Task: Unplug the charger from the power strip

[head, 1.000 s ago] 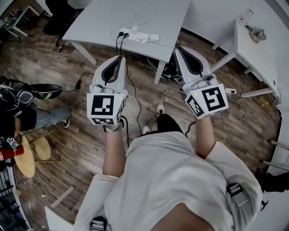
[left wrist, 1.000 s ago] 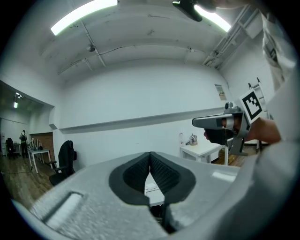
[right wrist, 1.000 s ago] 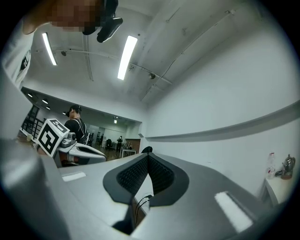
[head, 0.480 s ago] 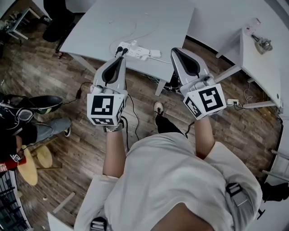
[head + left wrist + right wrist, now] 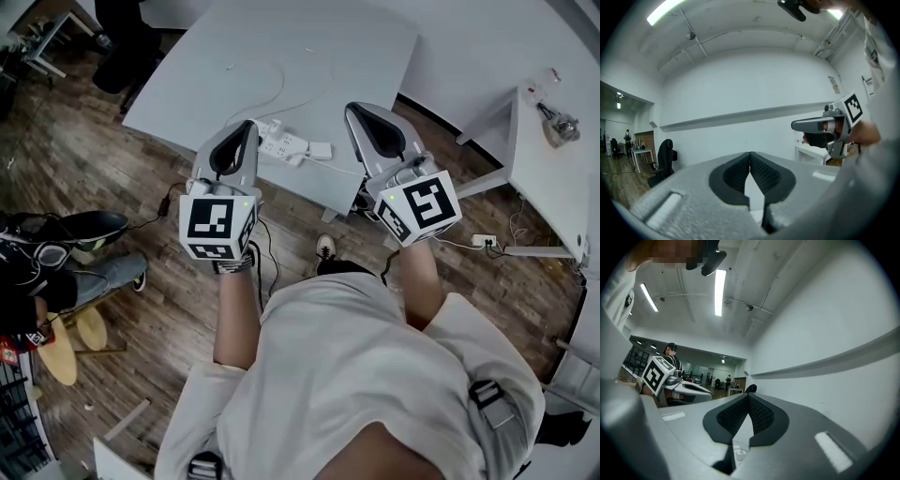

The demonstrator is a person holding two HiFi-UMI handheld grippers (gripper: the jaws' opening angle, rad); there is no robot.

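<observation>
A white power strip point(image 5: 284, 143) is seen lying on the near part of a big pale worktop point(image 5: 309, 47). A white block point(image 5: 320, 150) sits at the right end of the strip. It may be the charger, but it is too small to tell. A thin white wire point(image 5: 273, 92) is laid in a curve on the worktop, just behind the strip. The left gripper point(image 5: 247, 126) is held over the near edge of the worktop, with its tip at the left end of the strip. The right gripper point(image 5: 352, 109) is held to the right of the strip, a little apart from it. In each gripper view the two jaws are pressed together and nothing is caught between them. A brown wood floor point(image 5: 169, 281) is seen under the worktop. A black chair point(image 5: 131, 37) is parked at the far left. Another person's leg point(image 5: 108, 272) is seen at the left, near a round wooden stool point(image 5: 56, 347). A second white table point(image 5: 548, 178) stands at the right, with a small shiny thing point(image 5: 561, 127) on it.
</observation>
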